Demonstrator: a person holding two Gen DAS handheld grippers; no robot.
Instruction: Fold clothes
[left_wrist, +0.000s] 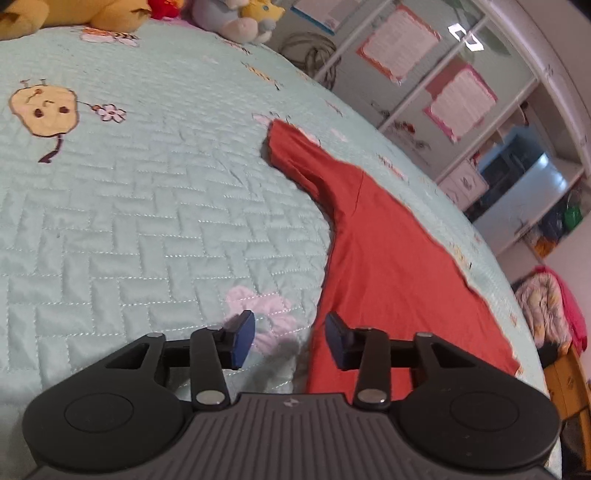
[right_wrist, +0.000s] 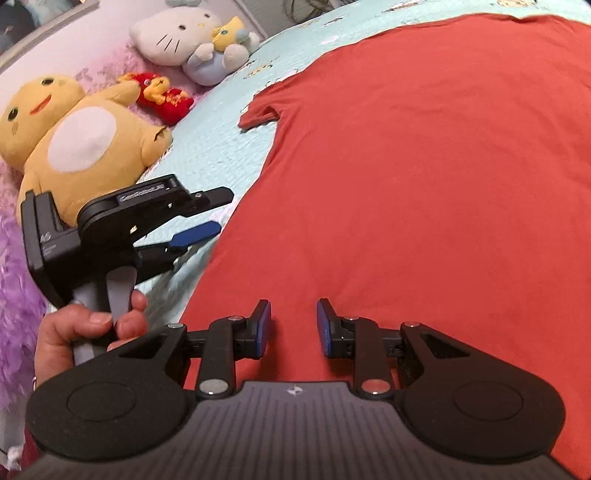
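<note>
A red T-shirt (right_wrist: 406, 166) lies spread flat on a pale green quilted bedspread (left_wrist: 129, 221). One short sleeve (right_wrist: 258, 114) points toward the plush toys. In the left wrist view the same shirt (left_wrist: 388, 258) runs away to the right, its sleeve (left_wrist: 291, 147) at the far end. My left gripper (left_wrist: 290, 339) hovers open over the shirt's side edge, one pad above the quilt and one above the cloth. The right wrist view shows that gripper (right_wrist: 214, 212) from the side, held by a hand (right_wrist: 85, 332). My right gripper (right_wrist: 293, 328) is open just above the shirt, nothing pinched.
Plush toys line the bed's far side: a yellow one (right_wrist: 81, 136), a white cat (right_wrist: 177, 33) and a small red one (right_wrist: 166, 96). Purple fluffy fabric (right_wrist: 18, 288) lies at the left. Beyond the bed stand white shelves (left_wrist: 461, 110) and a clothes pile (left_wrist: 546, 314).
</note>
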